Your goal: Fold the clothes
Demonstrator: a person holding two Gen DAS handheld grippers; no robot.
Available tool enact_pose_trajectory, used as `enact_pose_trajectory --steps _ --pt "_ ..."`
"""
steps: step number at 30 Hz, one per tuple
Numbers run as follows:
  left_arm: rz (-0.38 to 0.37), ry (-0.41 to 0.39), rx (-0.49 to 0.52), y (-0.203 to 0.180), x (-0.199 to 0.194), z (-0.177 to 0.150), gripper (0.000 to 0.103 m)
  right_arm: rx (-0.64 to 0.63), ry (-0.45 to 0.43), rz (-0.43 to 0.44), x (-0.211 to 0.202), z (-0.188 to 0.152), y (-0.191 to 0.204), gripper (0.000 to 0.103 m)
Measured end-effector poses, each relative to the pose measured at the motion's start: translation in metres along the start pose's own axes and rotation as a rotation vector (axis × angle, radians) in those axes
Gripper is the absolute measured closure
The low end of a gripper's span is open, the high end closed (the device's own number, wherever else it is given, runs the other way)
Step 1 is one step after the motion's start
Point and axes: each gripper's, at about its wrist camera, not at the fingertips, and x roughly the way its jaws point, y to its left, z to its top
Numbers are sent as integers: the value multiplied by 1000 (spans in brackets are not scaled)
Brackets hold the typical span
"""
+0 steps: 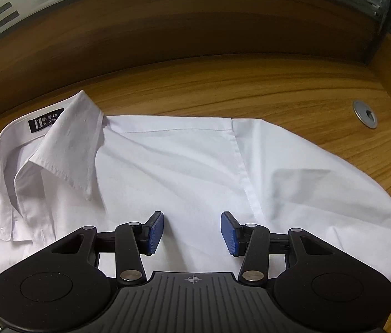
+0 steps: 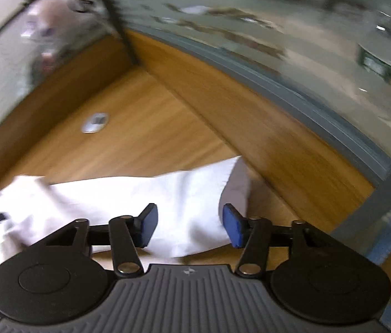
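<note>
On the tabletop lies the shirt, white, spread flat, collar at the left in the left view, sleeve reaching right. We judge it light, soft and limp, apt to slide on the wood; shoulder seam and sleeve end look the best holds. Our left tongs hover over the shoulder, jaws apart, gripping nothing. Our right tongs stand apart above the sleeve, blurred, empty too.

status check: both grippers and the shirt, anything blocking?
Left gripper open, over shirt front beside collar, nothing gripped. Right gripper open over sleeve, view blurred. Shirt flat on desk, unfolded. Nothing in the way.
</note>
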Motion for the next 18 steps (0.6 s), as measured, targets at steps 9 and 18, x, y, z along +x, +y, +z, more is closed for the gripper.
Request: enact_pose_trajectory --steps 9,18 --pt "-23 -21 9 -4 5 5 55 -67 96 -28 42 28 8 61" --pt "-37 -55 21 1 6 16 55 -193 151 -67 83 30 24 97"
